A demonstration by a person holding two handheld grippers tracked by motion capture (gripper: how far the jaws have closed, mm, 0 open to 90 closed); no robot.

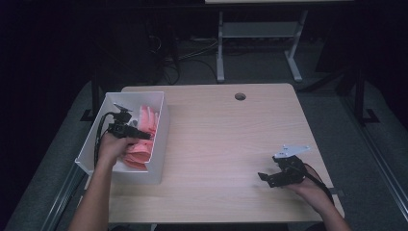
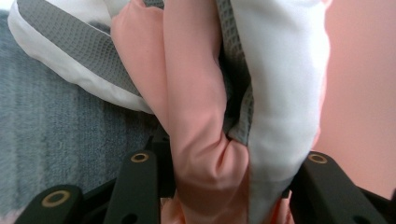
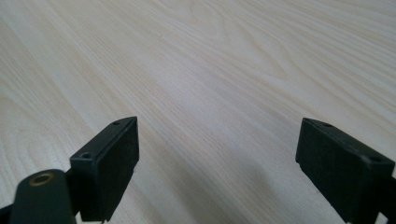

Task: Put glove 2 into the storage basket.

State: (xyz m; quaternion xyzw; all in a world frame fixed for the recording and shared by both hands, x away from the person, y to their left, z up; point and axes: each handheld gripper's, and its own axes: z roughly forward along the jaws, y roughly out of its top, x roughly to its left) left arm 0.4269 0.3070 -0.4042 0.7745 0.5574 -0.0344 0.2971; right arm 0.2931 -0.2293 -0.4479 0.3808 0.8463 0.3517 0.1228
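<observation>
A white bin (image 1: 139,95) stands at the table's left edge with several folded pink cloths (image 1: 148,120) inside. My left gripper (image 1: 140,135) reaches down into it from the near side. In the left gripper view a folded bundle of pink and white cloth with grey waffle trim (image 2: 210,116) fills the gap between the jaws of my left gripper (image 2: 224,161), and both pads touch it. My right gripper (image 1: 267,179) rests low over the bare wood at the near right. Its jaws (image 3: 217,140) stand wide apart with nothing between them.
The light wooden table (image 1: 231,144) has a round cable hole (image 1: 240,96) near its far edge. A blue-grey textured fabric (image 2: 46,135) lies to the left of the bundle. Beyond the table stand a desk frame (image 1: 260,33) and loose cables on a dark floor.
</observation>
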